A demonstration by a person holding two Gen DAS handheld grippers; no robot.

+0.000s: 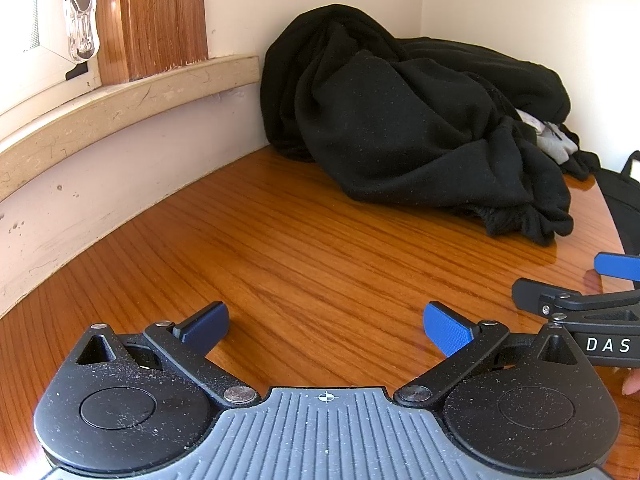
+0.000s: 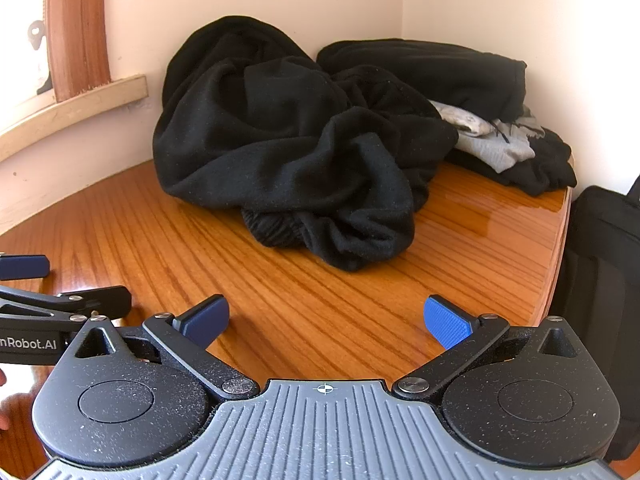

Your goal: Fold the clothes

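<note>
Both wrist cameras sit side by side, low over the bench (image 1: 320, 248), angled downward, sharing the clothes pile (image 2: 304, 152) in the corner.

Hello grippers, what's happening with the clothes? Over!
Left gripper and right gripper open, empty. Black clothes heaped unfolded in table corner. Nothing in the way.

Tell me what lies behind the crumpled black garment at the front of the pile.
Behind the crumpled black garment, a flatter black garment lies in the wall corner, with grey fabric beside it on the wooden table. Whatever lies underneath the pile is covered.
</note>
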